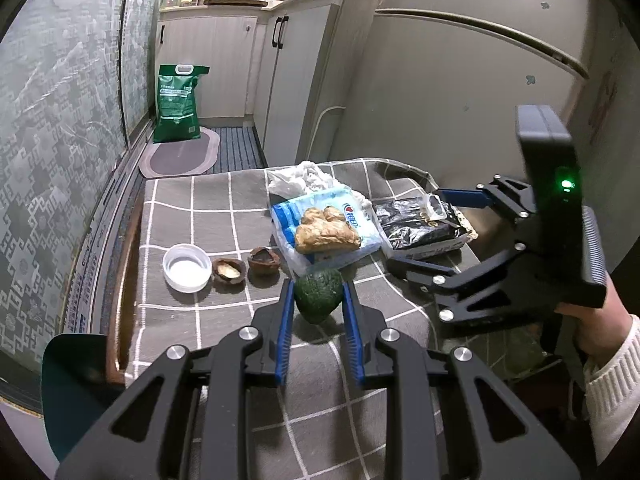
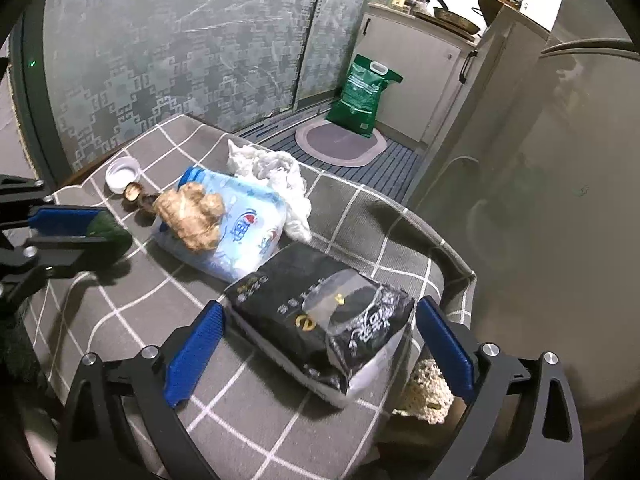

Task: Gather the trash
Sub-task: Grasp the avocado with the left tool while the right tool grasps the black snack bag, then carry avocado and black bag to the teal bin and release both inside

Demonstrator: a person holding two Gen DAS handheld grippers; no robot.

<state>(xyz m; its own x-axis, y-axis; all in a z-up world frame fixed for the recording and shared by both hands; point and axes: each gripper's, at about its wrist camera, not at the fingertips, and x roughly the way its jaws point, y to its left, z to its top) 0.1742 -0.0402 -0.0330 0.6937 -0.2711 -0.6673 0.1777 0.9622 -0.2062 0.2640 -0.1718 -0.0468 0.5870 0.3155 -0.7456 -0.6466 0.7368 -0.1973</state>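
Observation:
On the grey checked tablecloth [image 1: 208,208] lie a white cap [image 1: 187,267], two brown nut shells [image 1: 228,273], a ginger root [image 1: 326,230] on a blue tissue pack [image 1: 366,236], crumpled white paper [image 1: 308,176] and a black snack packet [image 1: 416,226]. My left gripper [image 1: 318,292] is shut on a dark green avocado [image 1: 318,294], which also shows in the right wrist view [image 2: 110,240]. My right gripper [image 2: 320,316] is open, its fingers on either side of the black packet [image 2: 320,320] without touching it.
A green rice bag [image 1: 178,104] stands on a floor mat [image 1: 182,156] by white cabinets [image 1: 296,80]. A patterned glass door [image 1: 52,128] runs along the left. A grey fridge wall [image 1: 460,92] is at the right. A beige scrap [image 2: 426,394] lies under the right finger.

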